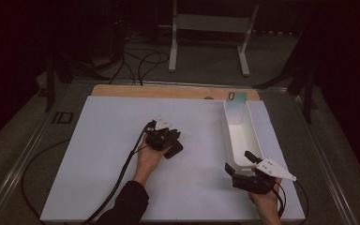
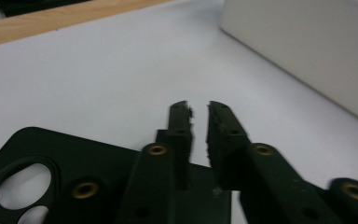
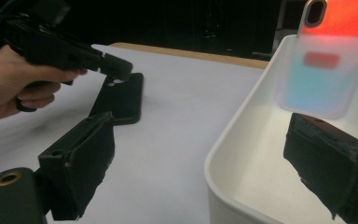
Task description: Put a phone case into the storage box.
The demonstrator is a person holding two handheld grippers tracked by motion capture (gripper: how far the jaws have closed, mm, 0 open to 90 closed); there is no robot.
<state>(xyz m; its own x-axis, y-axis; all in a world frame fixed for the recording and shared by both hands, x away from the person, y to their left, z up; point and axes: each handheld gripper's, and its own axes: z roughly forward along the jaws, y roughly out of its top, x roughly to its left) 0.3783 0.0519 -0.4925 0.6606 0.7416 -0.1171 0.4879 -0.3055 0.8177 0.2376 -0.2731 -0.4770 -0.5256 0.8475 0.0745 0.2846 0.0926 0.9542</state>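
My left gripper [image 2: 199, 106], jaws narrowed to a slit, sits over the black case [image 2: 51, 158] flat mid-table – grip unclear, probably a pickup; my right gripper [image 1: 239, 161] waits wide and empty by the bin [image 1: 226, 126]

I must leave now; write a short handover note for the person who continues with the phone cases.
Left hand-held gripper: jaws nearly shut over the edge of the black phone case, which lies flat on the white table; whether the pads already press on it I cannot tell.
Right hand-held gripper: open and holding nothing, at the near end of the white bin.
Done: the coloured phone case leans inside the bin against its far wall.
Left: probably lift the black case and place it in the bin.
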